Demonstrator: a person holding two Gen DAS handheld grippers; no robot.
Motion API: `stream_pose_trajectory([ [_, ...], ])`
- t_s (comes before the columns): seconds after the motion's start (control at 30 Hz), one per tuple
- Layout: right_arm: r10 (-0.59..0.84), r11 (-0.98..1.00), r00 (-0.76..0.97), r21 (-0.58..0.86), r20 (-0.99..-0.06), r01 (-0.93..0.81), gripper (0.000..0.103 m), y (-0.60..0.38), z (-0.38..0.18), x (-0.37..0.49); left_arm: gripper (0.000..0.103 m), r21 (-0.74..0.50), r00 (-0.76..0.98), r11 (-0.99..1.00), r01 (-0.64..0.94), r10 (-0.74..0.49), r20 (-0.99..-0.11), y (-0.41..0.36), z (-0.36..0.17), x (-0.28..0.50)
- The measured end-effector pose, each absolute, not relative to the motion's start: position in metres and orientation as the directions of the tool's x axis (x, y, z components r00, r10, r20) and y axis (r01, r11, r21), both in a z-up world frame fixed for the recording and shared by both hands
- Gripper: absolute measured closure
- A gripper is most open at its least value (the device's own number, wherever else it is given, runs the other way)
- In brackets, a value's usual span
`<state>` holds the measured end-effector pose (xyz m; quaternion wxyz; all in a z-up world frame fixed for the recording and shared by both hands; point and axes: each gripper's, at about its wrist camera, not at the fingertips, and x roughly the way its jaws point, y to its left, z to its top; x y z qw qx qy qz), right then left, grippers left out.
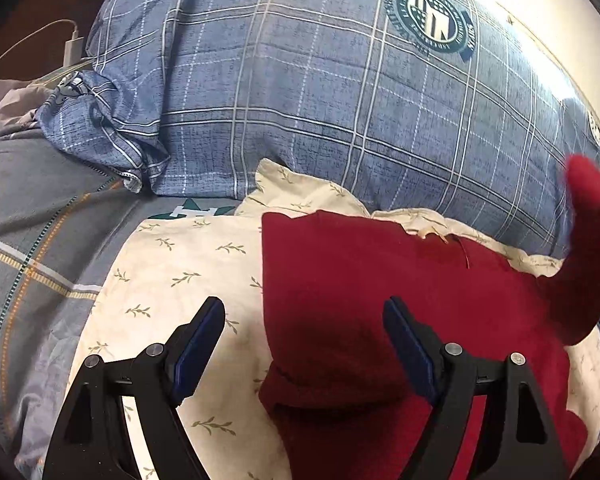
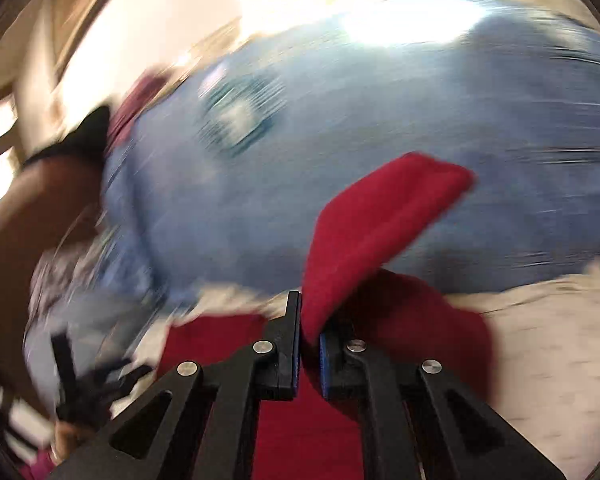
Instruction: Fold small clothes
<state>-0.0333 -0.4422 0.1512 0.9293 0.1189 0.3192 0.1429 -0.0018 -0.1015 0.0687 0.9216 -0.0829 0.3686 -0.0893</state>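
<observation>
The red cloth lies on the cream sheet. The right tool pinches its corner up. The left tool, wide open and holding nothing, hovers over the cloth's left edge.

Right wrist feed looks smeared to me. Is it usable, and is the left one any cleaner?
Right wrist view: heavy motion blur over the blue plaid bedding, glare blown out along the top; only the right gripper and the red garment clamped in it read sharply. Left wrist view: crisp, fisheye-curved, glare along the upper-right edge, the left gripper open above the cloth.
</observation>
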Motion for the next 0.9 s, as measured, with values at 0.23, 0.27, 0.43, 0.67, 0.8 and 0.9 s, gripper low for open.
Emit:
stream_pose_trajectory([
  [0.23,0.392,0.91,0.486,0.251,-0.781,-0.331,0.061,-0.313,0.031,-0.026,0.022,-0.261,0.695,0.961,0.09,-0.249,-0.675,-0.092,0.068,0.005],
  [0.27,0.392,0.91,0.488,0.252,-0.78,-0.329,0.058,-0.312,0.027,-0.031,0.022,-0.266,0.695,0.96,0.088,-0.251,-0.674,-0.09,0.068,0.006],
  [0.43,0.411,0.907,0.526,0.28,-0.744,-0.314,0.038,-0.334,0.032,-0.051,0.022,-0.299,0.687,0.949,0.097,-0.281,-0.67,-0.09,0.067,0.007],
  [0.67,0.419,0.908,0.54,0.335,-0.73,-0.252,0.038,-0.354,0.043,-0.065,0.024,-0.333,0.632,0.926,0.175,-0.365,-0.683,-0.107,0.059,0.006],
  [0.8,0.417,0.908,0.538,0.36,-0.732,-0.213,0.038,-0.372,0.039,-0.078,0.031,-0.323,0.61,0.917,0.234,-0.397,-0.686,-0.122,0.057,0.006],
  [0.9,0.424,0.903,0.542,0.384,-0.725,-0.192,0.038,-0.382,0.04,-0.084,0.054,-0.284,0.588,0.922,0.263,-0.386,-0.711,-0.136,0.052,0.011],
])
